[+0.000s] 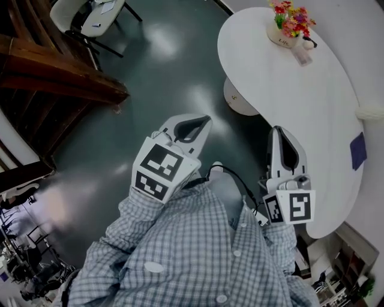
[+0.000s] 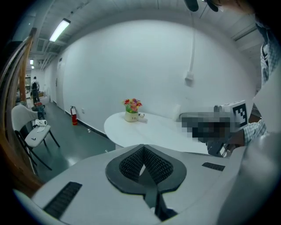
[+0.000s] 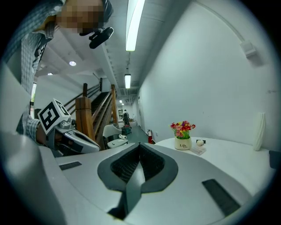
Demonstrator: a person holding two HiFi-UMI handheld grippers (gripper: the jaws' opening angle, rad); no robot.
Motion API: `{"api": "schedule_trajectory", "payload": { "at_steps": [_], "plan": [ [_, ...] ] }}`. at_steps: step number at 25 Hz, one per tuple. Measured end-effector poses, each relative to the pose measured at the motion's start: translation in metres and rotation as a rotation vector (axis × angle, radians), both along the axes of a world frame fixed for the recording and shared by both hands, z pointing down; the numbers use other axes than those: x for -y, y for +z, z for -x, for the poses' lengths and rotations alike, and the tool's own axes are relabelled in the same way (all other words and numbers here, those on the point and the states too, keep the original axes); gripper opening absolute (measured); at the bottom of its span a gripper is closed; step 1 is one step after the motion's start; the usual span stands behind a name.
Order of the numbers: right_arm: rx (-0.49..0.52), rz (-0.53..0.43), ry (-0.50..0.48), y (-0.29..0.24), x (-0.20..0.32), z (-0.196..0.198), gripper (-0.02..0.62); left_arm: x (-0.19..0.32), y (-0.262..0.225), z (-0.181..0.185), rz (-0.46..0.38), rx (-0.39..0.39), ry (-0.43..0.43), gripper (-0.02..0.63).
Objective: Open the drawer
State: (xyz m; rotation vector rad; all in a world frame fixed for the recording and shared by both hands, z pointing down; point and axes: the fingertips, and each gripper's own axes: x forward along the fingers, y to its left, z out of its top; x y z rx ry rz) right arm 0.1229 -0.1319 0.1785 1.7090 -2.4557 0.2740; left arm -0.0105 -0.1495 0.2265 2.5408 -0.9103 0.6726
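Standing near right tongs (image 1: 278,129): white table (image 1: 288,96) bearing flowerpot (image 1: 284,31).

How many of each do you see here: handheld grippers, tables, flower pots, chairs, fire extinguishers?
Grippers: 2 (left gripper, right gripper)
white table: 1
flower pot: 1
white chair: 1
fire extinguisher: 1
Total: 6

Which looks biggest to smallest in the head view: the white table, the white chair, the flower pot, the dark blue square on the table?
1. white table
2. white chair, cut off by the picture's edge, so only narrowly ahead
3. flower pot
4. dark blue square
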Motion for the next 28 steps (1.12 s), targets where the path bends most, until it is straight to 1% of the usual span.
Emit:
{"api": "schedule_trajectory", "payload": {
  "at_steps": [7, 16, 20, 24, 28],
  "plan": [
    [-0.002, 0.031, 0.1, 0.005, 0.024, 0.031, 0.009, 0.035, 0.008, 0.028, 0.022, 0.012, 0.107, 0.005],
    [-0.018, 0.061, 0.186, 0.016, 0.039, 0.067, 0.009, 0.06, 0.024, 0.056, 0.047, 0.015, 0.216, 0.003],
    [-0.023, 0.076, 0.237, 0.024, 0.037, 0.075, 0.009, 0.063, 0.035, 0.06, 0.068, 0.015, 0.27, 0.005],
    [-0.007, 0.1, 0.291, 0.039, 0.034, 0.078, 0.009, 0.067, 0.047, 0.061, 0.079, 0.033, 0.325, 0.005],
    [0.008, 0.127, 0.319, 0.056, 0.032, 0.068, 0.009, 0.071, 0.057, 0.048, 0.083, 0.04, 0.355, 0.005]
  ]
}}
